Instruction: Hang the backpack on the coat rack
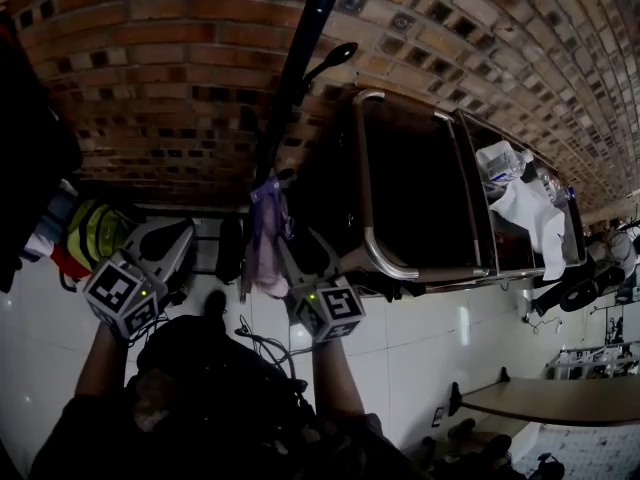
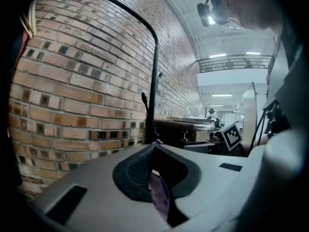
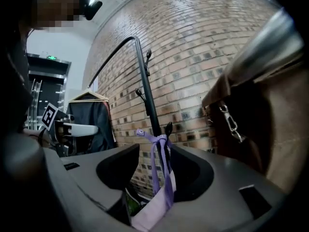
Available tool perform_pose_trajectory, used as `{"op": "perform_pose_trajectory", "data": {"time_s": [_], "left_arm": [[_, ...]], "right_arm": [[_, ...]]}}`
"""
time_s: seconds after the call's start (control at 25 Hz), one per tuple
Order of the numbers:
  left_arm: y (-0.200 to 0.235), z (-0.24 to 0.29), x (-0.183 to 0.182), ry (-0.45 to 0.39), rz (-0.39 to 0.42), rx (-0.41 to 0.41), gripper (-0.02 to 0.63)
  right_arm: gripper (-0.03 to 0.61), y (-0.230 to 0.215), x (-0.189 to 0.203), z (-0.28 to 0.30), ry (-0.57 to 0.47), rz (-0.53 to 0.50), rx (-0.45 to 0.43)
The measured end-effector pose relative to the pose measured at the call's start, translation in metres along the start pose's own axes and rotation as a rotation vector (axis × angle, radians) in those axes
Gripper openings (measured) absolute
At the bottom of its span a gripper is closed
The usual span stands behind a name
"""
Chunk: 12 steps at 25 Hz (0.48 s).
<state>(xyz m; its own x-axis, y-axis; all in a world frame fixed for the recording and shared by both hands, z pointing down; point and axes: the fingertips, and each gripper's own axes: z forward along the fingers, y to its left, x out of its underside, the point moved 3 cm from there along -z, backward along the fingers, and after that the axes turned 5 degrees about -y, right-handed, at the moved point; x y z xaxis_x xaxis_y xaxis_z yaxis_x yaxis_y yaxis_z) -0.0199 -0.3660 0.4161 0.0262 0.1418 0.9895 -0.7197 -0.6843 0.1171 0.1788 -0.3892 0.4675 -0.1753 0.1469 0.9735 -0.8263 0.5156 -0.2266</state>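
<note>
The black coat rack pole (image 1: 295, 68) stands against the brick wall, also visible in the left gripper view (image 2: 153, 81) and in the right gripper view (image 3: 147, 91). A pale purple backpack (image 1: 265, 248) hangs from it by its strap, looped over a hook (image 3: 161, 144). My right gripper (image 1: 292, 250) is open right beside the bag; its fabric (image 3: 154, 209) lies loose between the jaws (image 3: 149, 178). My left gripper (image 1: 172, 238) is off to the bag's left and apart from it, jaws a little apart (image 2: 157, 178), with purple cloth (image 2: 159, 195) showing through the gap.
A dark brown cart with a chrome rail (image 1: 370, 238) stands just right of the rack, white cloths (image 1: 530, 213) behind it. Dark and yellow-green garments (image 1: 95, 233) hang at the left. A tabletop (image 1: 545, 398) is at the lower right. Cables (image 1: 265, 348) hang near my body.
</note>
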Motion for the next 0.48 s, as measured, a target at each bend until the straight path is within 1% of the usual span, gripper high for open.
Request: {"op": "perform_pose_trajectory", "data": {"time_s": [0.12,0.2,0.36,0.48], "left_arm": [[-0.037,-0.022,0.005,0.012,0.015,0.013,0.025],[-0.062,-0.035,0.007,0.027,0.02,0.011,0.025],[-0.105,-0.064,0.008,-0.004,0.017,-0.009,0.025],[-0.132,-0.081,0.011,0.005,0.004,-0.025,0.025]], "right_arm": [[0.192,0.004,0.007,-0.041,-0.015,0.047,0.019],[0.192,0.012,0.008,-0.068,-0.016,0.054,0.011],[0.192,0.026,0.011,-0.12,-0.02,0.045,0.002],[0.189,0.031,0.007,-0.155,-0.058,0.072,0.018]]}}
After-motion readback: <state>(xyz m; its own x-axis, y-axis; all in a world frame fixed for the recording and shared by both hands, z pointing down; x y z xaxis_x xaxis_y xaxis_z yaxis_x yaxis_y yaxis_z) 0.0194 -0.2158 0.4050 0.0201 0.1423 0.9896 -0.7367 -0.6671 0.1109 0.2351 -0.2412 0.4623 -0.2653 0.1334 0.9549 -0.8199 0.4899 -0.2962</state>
